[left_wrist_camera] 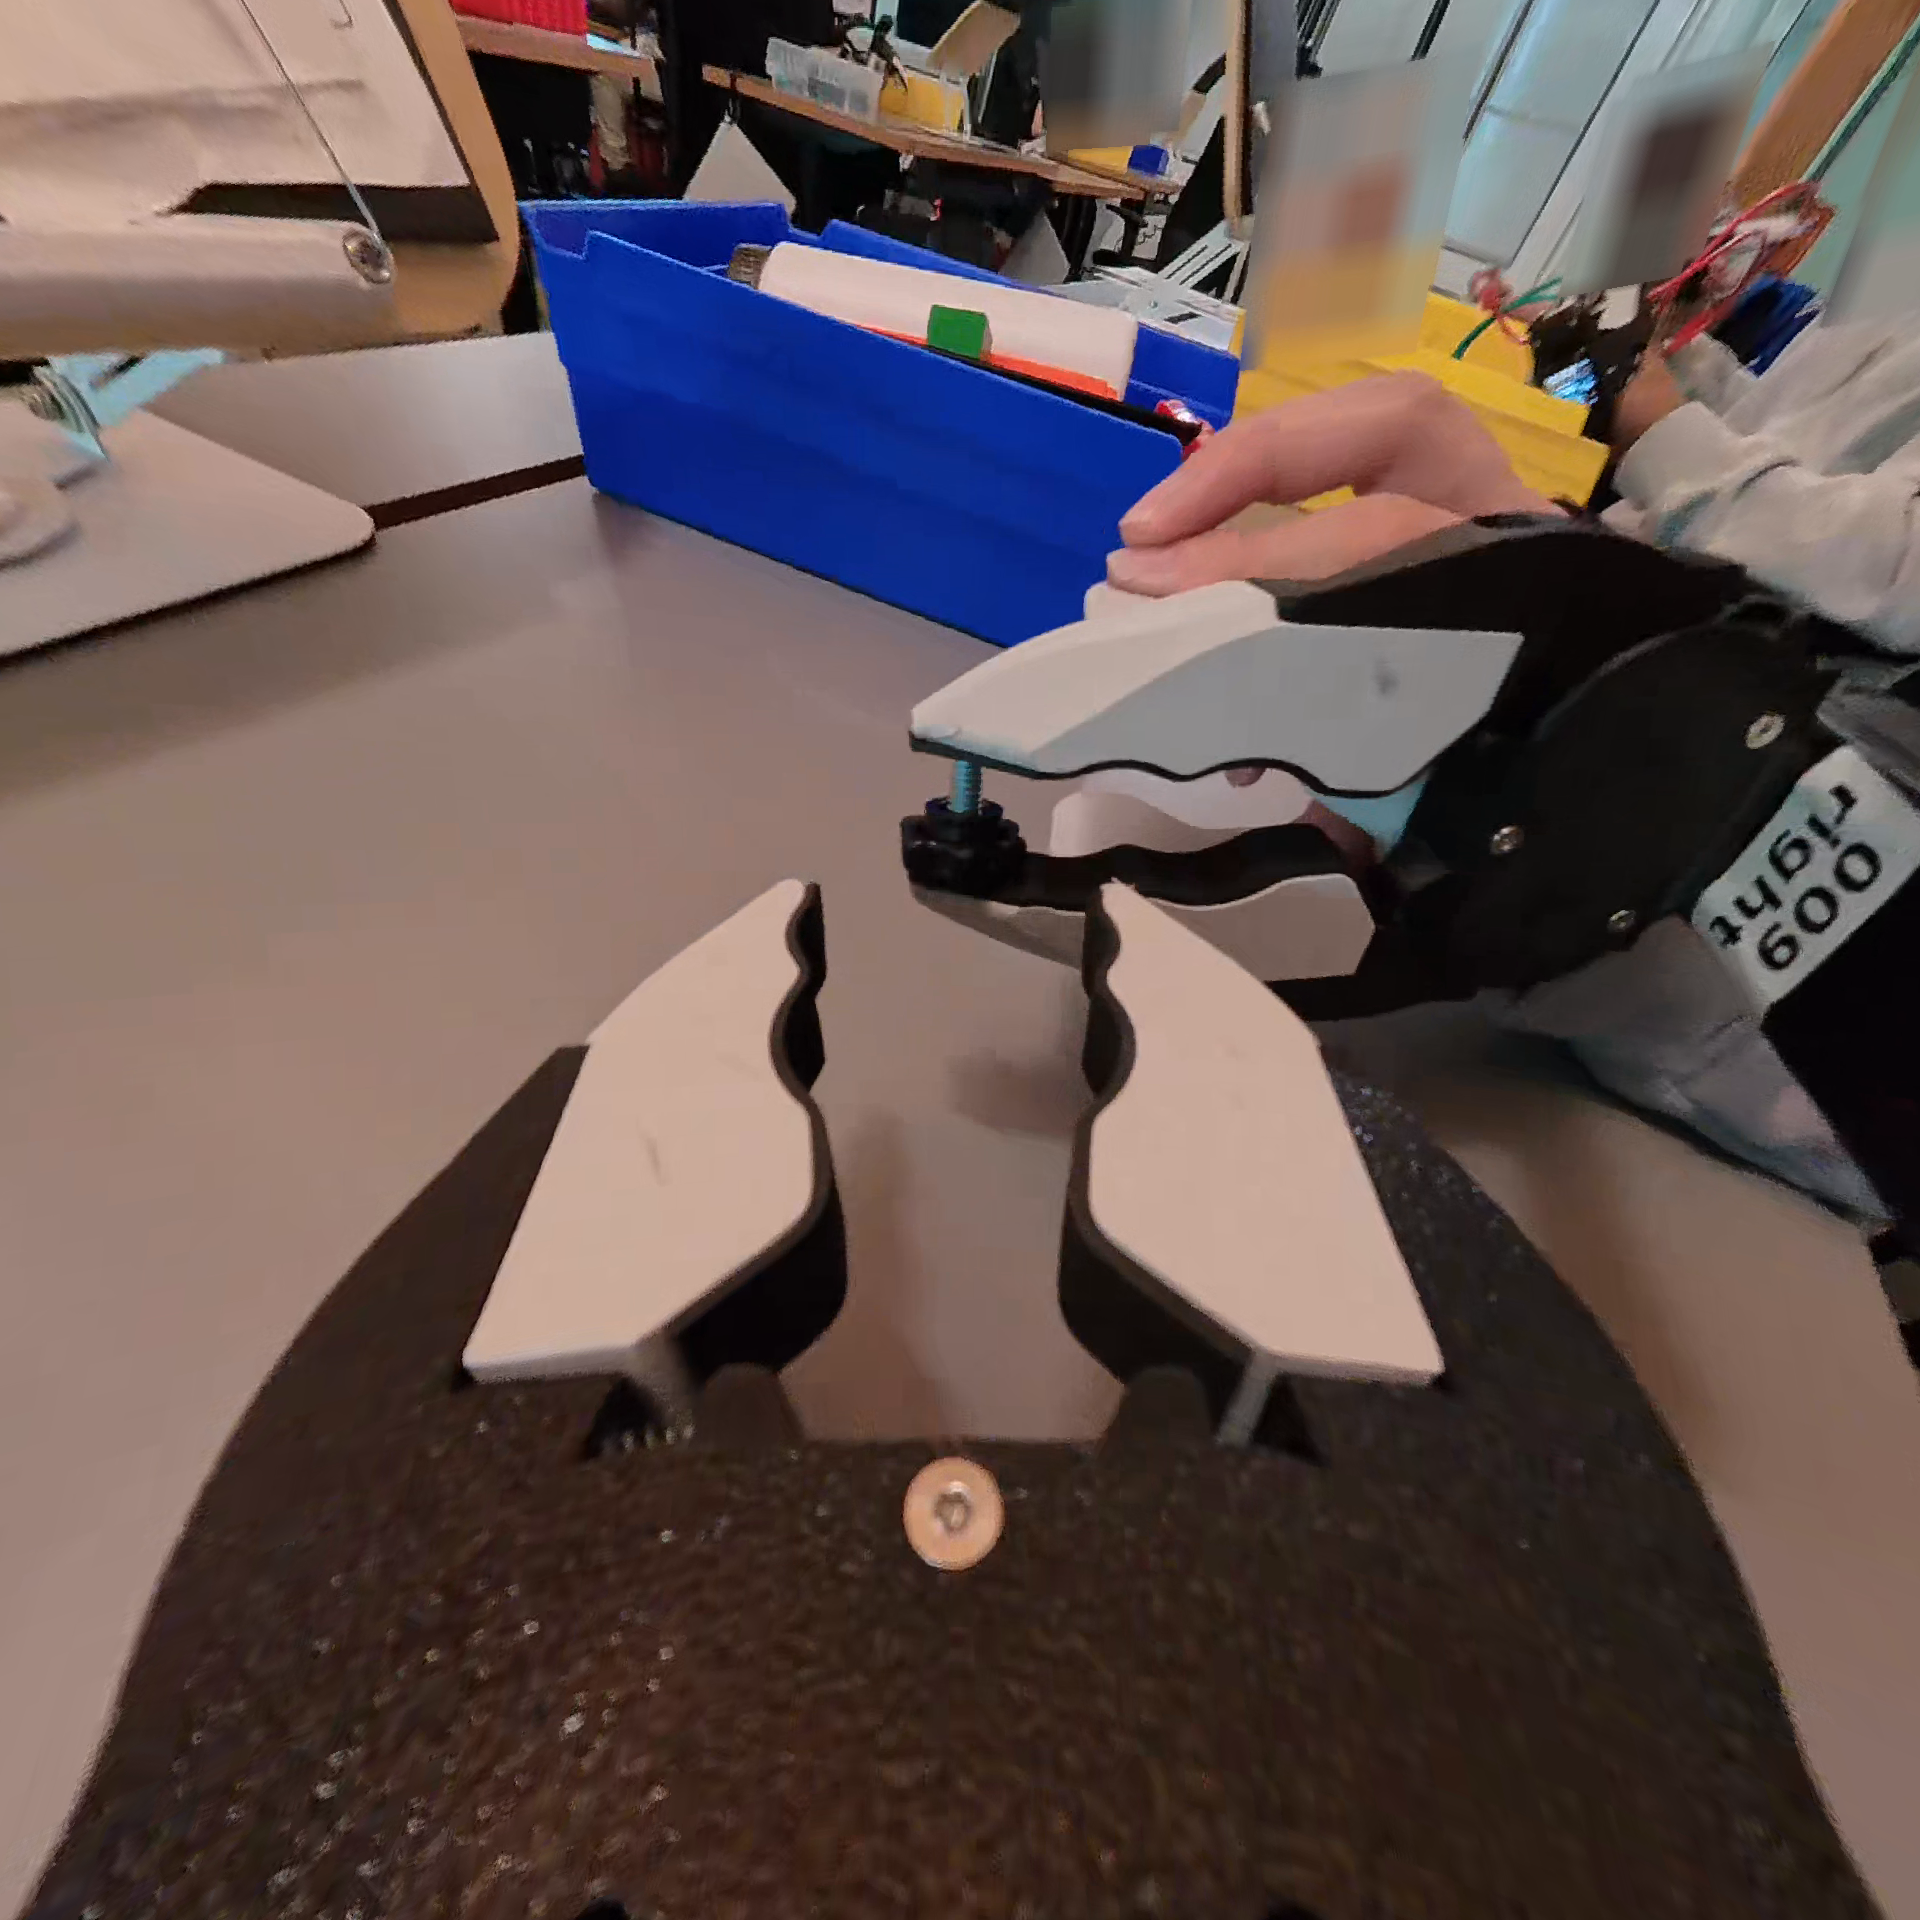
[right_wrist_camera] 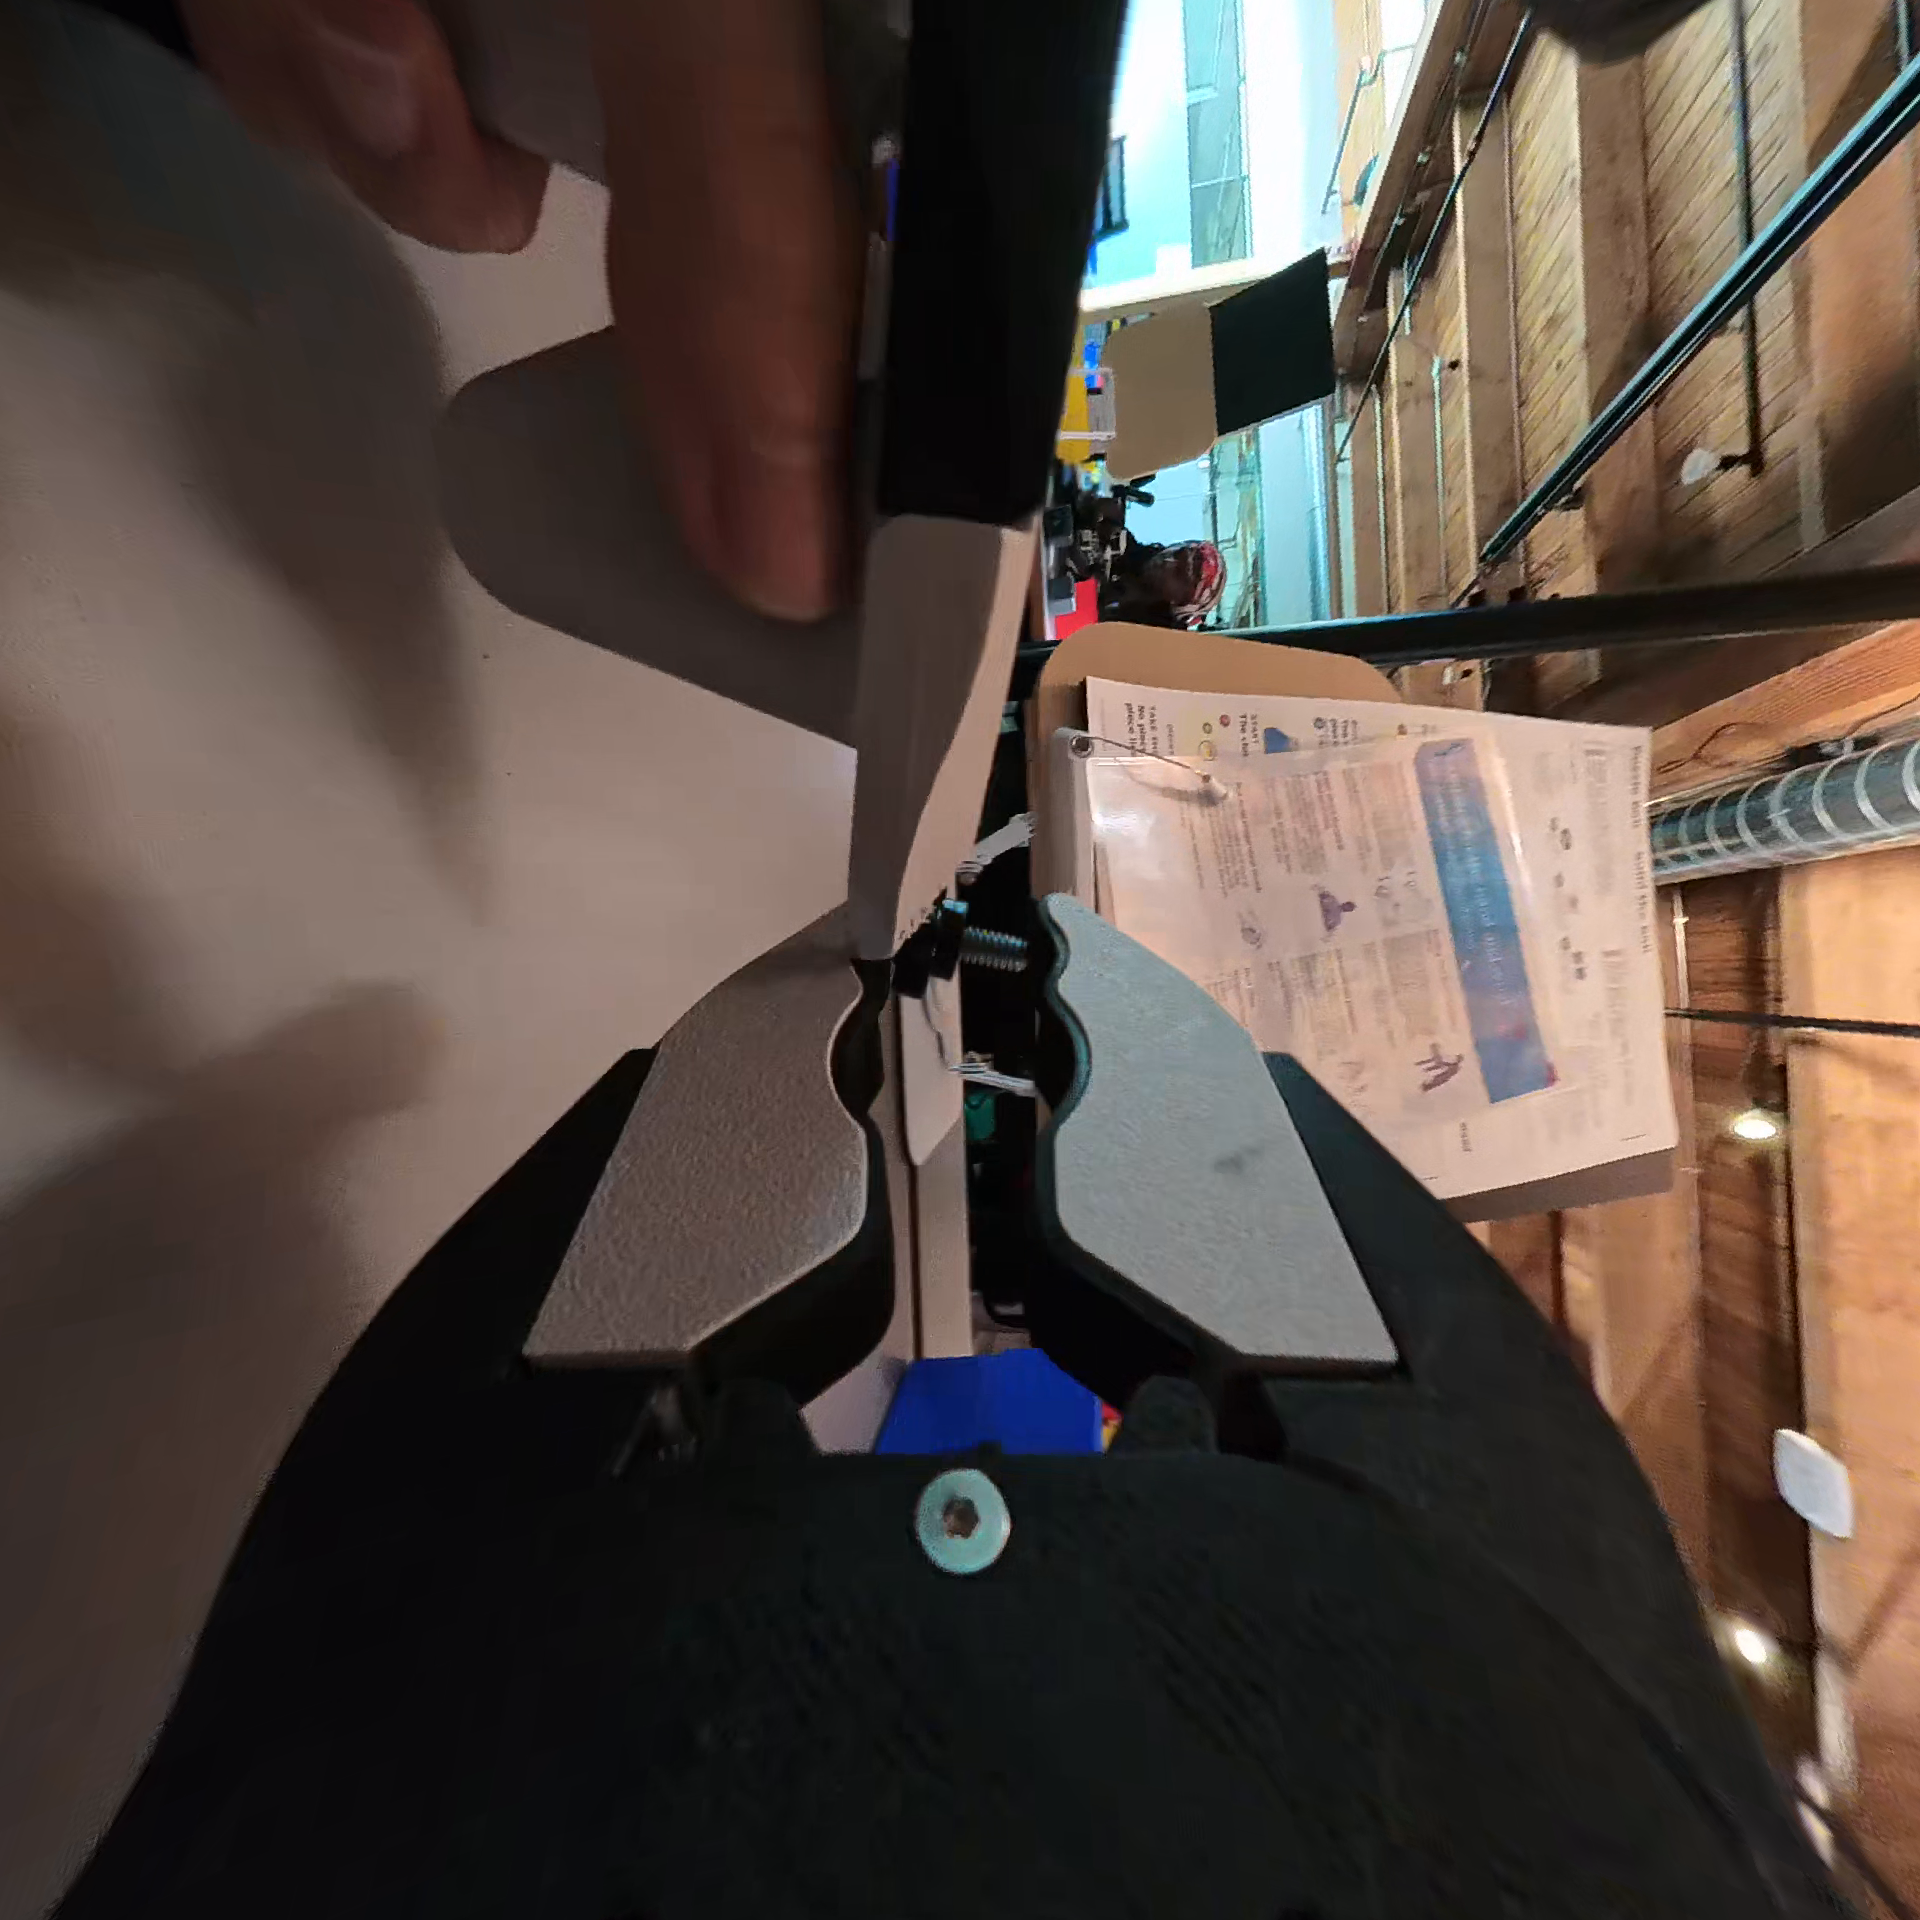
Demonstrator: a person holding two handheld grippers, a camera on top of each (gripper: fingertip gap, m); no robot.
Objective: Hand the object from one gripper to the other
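Observation:
A small screw with a black knob (left_wrist_camera: 961, 847) and a blue threaded shaft is pinched end to end between the fingertips of my right gripper (left_wrist_camera: 935, 810). That gripper is rolled on its side and comes in from the right, just above the grey table (left_wrist_camera: 416, 831). My left gripper (left_wrist_camera: 956, 899) is open and empty, its fingertips just short of the knob on either side. In the right wrist view the screw (right_wrist_camera: 961, 951) sits between the right gripper's tips (right_wrist_camera: 956, 951). A white finger of the left gripper (right_wrist_camera: 925, 727) reaches in close beside it.
A blue bin (left_wrist_camera: 852, 457) holding a white roll and a green block stands behind the grippers. A yellow bin (left_wrist_camera: 1455, 405) is to its right. A stand with a clipped paper sheet (left_wrist_camera: 187, 208) is at the far left. A hand (left_wrist_camera: 1299, 488) rests on the right gripper.

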